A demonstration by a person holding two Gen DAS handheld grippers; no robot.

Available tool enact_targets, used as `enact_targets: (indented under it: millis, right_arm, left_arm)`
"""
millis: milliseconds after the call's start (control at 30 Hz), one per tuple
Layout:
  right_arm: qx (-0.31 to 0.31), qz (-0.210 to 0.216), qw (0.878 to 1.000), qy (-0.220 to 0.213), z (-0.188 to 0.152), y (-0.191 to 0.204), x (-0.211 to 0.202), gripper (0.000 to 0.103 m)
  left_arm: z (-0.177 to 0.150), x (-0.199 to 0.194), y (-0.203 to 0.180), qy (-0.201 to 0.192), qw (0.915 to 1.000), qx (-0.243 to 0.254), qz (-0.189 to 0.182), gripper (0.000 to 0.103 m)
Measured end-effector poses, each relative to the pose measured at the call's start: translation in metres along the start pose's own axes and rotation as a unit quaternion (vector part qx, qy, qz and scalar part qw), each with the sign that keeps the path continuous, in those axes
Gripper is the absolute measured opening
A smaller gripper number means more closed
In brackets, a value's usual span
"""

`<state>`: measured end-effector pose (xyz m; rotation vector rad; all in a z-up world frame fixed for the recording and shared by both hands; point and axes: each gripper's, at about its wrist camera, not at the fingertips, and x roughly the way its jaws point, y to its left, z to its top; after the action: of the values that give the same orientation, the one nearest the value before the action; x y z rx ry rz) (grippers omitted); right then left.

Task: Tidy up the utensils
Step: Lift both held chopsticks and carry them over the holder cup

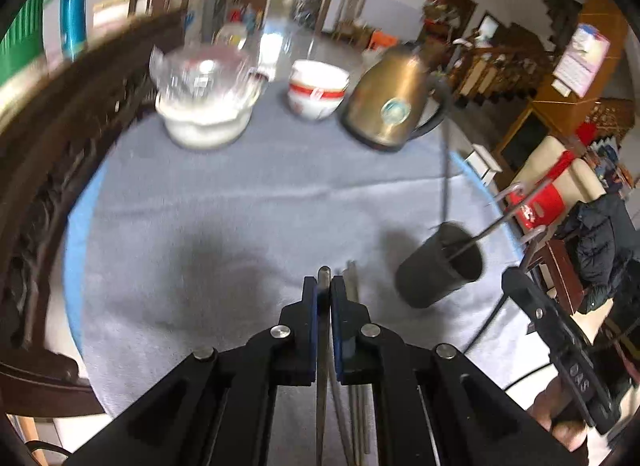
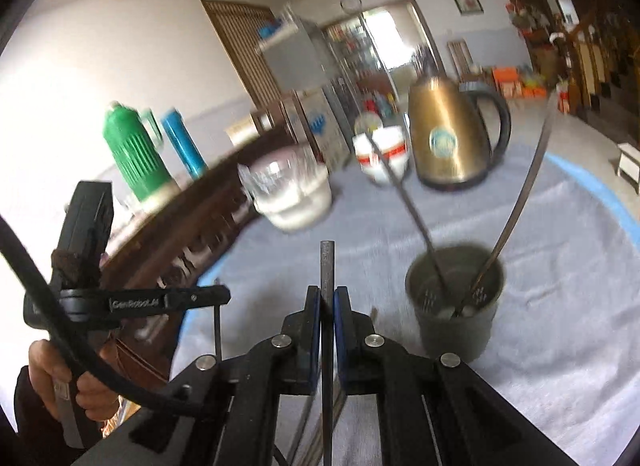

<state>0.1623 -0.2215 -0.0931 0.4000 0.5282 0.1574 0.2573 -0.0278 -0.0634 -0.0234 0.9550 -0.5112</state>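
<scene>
Grey metal chopsticks sit clamped in my left gripper and right gripper, next needing lowering into the dark cylindrical holder.

Cloth-covered table, kettle, bowls, holder

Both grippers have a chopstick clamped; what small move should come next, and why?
Probably carry the right gripper over the dark holder and lower its chopstick in: the jaws are shut on it, and the holder stands upright, already holding two utensils.
</scene>
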Motion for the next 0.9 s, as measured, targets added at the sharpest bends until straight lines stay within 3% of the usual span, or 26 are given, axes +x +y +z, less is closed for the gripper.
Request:
enact_targets:
  millis: [333, 533, 733, 900]
  right_arm:
    - [0.013, -0.007, 0.994, -0.112, 0.051, -0.006, -0.059, 0.007]
    - [0.003, -0.039, 0.984, -0.175, 0.088, -0.014, -0.088, 0.007]
    - [-0.002, -0.072, 0.974, -0.215, 0.118, -0.026, -0.092, 0.007]
    - [-0.009, -0.096, 0.974, -0.206, 0.124, -0.039, -0.075, 0.007]
  left_arm:
    - [0.03, -0.057, -0.046, -0.071, 0.9963, 0.044, -0.019, 0.005]
    - [0.06, -0.082, -0.083, -0.114, 0.9904, 0.071, -0.034, 0.005]
    - [0.091, -0.09, -0.125, -0.157, 0.9822, 0.093, -0.043, 0.005]
    - [0.102, -0.067, -0.143, -0.172, 0.9801, 0.086, -0.048, 0.005]
